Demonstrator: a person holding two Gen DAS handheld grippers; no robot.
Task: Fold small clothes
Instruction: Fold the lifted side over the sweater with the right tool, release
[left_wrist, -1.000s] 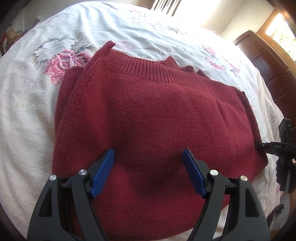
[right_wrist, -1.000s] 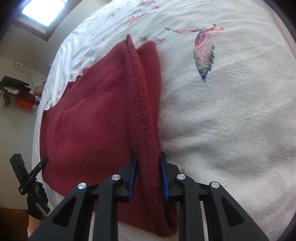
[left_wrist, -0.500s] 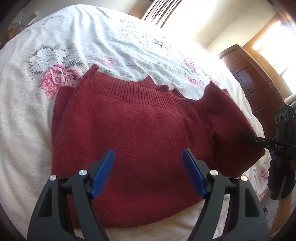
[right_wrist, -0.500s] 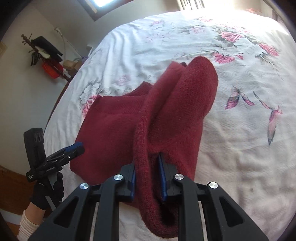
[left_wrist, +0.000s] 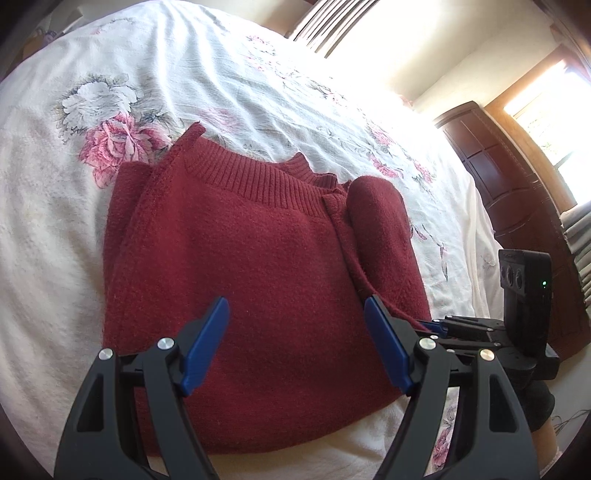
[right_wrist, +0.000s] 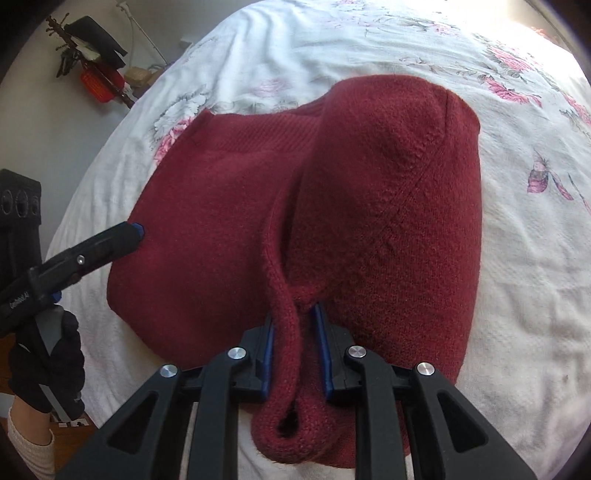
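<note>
While right gripper (right_wrist: 293, 347) fingers clamp rolled edge of red sweater (left_wrist: 258, 258), fold carried leftward over body may slip or bunch: knit thick, bite small. Left gripper (left_wrist: 295, 343) fingers spread wide, empty, low over sweater on bed (left_wrist: 221, 74). Versus 1.0 s ago: right side lifted off bed, doubled over middle.

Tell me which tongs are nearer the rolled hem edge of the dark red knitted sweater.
Right. The right tongs are clamped on the rolled hem edge of the dark red knitted sweater. The left tongs stand open over the sweater's flat middle, off to the hem's left.
</note>
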